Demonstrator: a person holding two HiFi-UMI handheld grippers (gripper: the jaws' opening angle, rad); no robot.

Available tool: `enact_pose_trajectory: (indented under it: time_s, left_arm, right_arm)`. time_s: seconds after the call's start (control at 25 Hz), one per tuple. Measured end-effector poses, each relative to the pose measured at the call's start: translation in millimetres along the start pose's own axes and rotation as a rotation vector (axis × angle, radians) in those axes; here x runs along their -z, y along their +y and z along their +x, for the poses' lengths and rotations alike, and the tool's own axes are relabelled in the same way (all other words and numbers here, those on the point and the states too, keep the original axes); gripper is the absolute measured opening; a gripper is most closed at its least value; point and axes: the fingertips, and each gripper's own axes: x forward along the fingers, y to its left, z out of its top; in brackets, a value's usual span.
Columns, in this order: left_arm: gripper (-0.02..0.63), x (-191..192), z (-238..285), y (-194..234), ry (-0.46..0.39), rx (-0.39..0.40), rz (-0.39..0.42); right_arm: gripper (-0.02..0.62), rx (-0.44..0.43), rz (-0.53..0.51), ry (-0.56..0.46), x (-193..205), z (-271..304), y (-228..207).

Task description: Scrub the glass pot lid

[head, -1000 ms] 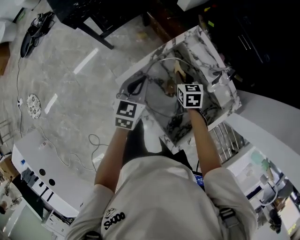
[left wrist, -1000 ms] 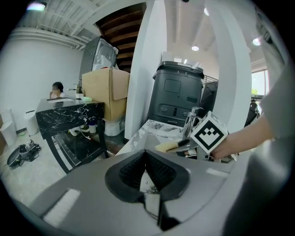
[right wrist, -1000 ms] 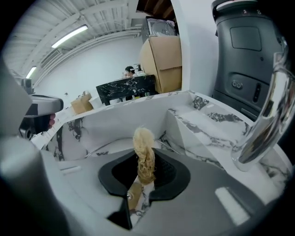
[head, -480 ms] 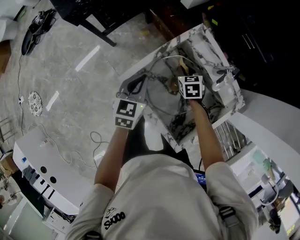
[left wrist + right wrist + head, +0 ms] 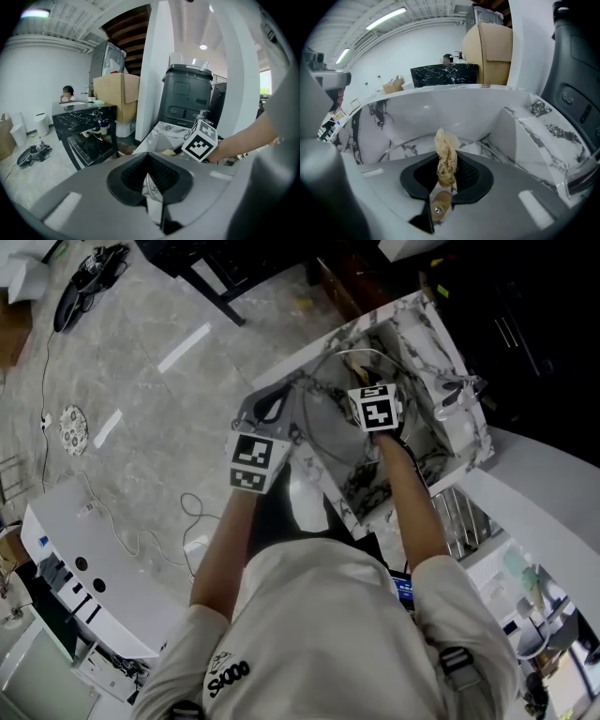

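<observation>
The glass pot lid (image 5: 323, 423) stands tilted in the marble sink (image 5: 441, 343), its metal rim arcing over the basin. My left gripper (image 5: 284, 434) is shut on the lid's near edge; in the left gripper view the thin pane (image 5: 153, 199) runs between the pads. My right gripper (image 5: 364, 382) is over the lid and is shut on a scrubber, a wooden handle with a tuft of pale fibre (image 5: 446, 157). The tuft points at the lid's rim (image 5: 405, 144) and the sink wall (image 5: 440, 105). Whether the fibre touches the glass is hidden.
A chrome tap (image 5: 457, 393) sits at the sink's right rim. A wire dish rack (image 5: 459, 517) is below right of the sink. A dark bin (image 5: 185, 101) stands behind it. A white cabinet (image 5: 75, 559) and cables lie on the floor to the left.
My right gripper has moved with the scrubber toward the far side of the sink, across the lid. The left gripper holds the lid in about the same place.
</observation>
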Motion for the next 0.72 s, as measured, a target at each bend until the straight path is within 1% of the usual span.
enact_pose_trajectory:
  time_s: [0.2, 0.56, 0.72]
  left_arm:
    - [0.011, 2.3, -6.0, 0.6, -0.005, -0.013, -0.008]
    - [0.012, 1.1, -15.6, -1.1, -0.019, -0.026, -0.014]
    - [0.012, -0.4, -17.6, -2.9, -0.033, -0.031, -0.014]
  right_arm:
    - [0.058, -0.052, -0.044, 0.005, -3.6, 2.9, 25.0]
    - [0.058, -0.107, -0.112, 0.010, -2.0, 2.6, 55.5]
    - [0.058, -0.165, -0.148, 0.013, -0.7, 0.3, 70.5]
